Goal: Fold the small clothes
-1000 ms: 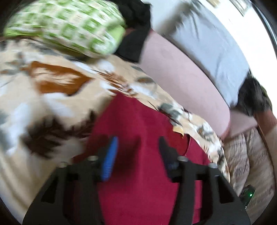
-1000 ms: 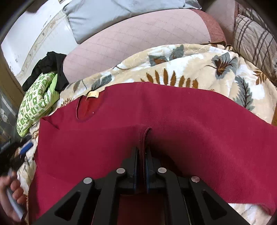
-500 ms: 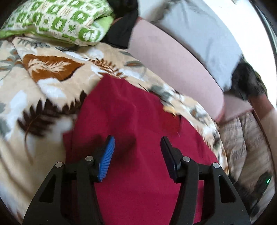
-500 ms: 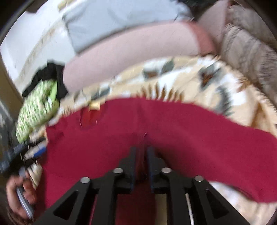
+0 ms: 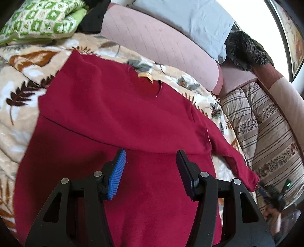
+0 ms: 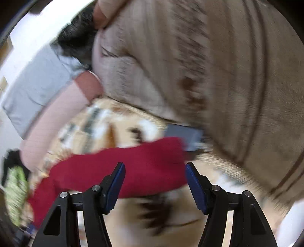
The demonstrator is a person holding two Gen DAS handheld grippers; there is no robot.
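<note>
A dark red sweater point(image 5: 117, 114) lies spread on a leaf-print blanket point(image 5: 20, 91), its collar with a tan label point(image 5: 145, 76) toward the sofa back. A fold edge crosses the sweater just beyond my left gripper point(image 5: 151, 153), which hovers open over the red fabric with nothing between its fingers. In the blurred right wrist view, my right gripper point(image 6: 154, 168) is opening above the blanket. The end of a red sleeve point(image 6: 144, 157) lies just past its fingertips, not pinched.
A green patterned pillow point(image 5: 41, 19) and black cloth sit at the far left. The pink sofa back point(image 5: 161, 43), a grey pillow point(image 5: 190, 17) and a dark furry item point(image 5: 245, 49) are behind. A striped beige quilt point(image 5: 266, 133) borders the right, with a flat dark item point(image 6: 184, 136) at its edge.
My right gripper let go of the pinched red fabric, opened, and swung right to the sleeve end. My left gripper shifted across the sweater, bringing the collar and far sleeve into view.
</note>
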